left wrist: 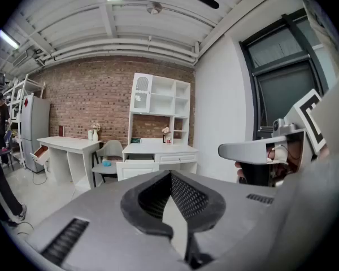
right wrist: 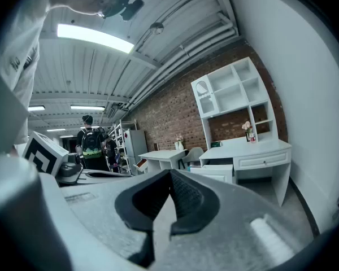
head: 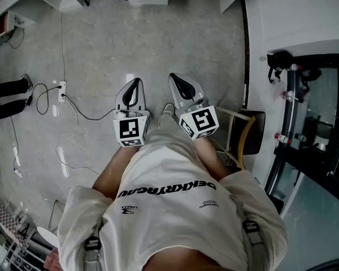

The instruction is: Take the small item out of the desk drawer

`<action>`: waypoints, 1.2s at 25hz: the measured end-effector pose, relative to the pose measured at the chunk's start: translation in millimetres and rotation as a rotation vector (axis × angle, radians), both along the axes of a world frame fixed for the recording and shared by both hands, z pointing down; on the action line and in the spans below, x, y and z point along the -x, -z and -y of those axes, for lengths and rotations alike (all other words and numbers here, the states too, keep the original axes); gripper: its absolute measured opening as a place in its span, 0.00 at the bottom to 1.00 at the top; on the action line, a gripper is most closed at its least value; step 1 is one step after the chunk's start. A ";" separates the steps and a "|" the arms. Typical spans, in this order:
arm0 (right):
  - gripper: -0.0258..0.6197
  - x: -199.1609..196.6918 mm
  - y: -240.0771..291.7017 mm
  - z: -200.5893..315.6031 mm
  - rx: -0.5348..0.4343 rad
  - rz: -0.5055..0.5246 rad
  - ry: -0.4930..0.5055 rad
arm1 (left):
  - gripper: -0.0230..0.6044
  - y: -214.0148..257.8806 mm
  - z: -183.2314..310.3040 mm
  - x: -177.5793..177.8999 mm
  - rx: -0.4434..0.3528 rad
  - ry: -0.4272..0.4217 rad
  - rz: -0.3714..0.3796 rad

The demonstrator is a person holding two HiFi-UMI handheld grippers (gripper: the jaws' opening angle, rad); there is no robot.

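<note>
Looking down, I hold both tools level over the grey floor (head: pixel 101 49): my left gripper (head: pixel 134 83) beside my right gripper (head: pixel 176 79), apart from each other.

In the left gripper view, its jaws are pressed together with nothing between them. The white desk (left wrist: pixel 158 149) stands far ahead against the brick wall (left wrist: pixel 85 95), its drawer (left wrist: pixel 178 159) to the right; I cannot see the small item.

In the right gripper view, those jaws also meet, empty, and the desk lies far right.

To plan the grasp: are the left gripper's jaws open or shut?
Shut. The left gripper shows its jaw tips meeting, nothing between them.
</note>
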State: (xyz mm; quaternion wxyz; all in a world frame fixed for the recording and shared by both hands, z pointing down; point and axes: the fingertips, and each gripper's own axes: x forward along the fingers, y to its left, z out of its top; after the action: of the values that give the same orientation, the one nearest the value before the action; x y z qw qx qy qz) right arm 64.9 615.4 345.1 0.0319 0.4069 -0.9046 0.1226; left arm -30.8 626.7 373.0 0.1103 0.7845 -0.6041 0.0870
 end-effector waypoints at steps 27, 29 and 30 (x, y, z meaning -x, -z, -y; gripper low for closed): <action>0.04 -45.1 -13.2 30.1 0.010 0.044 0.025 | 0.03 -12.6 24.7 -47.4 0.002 0.016 0.005; 0.04 -44.5 -16.5 40.8 0.011 0.035 0.024 | 0.03 -16.1 36.3 -48.6 0.002 0.011 0.001; 0.04 -43.1 -18.3 47.0 0.011 0.030 0.023 | 0.03 -17.5 43.5 -47.4 0.000 0.010 -0.001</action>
State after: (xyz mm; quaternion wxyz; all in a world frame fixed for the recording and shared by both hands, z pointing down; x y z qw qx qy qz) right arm 108.0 568.4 363.4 0.0220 0.3945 -0.9089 0.1334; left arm 16.6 583.2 390.5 0.1111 0.7816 -0.6077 0.0864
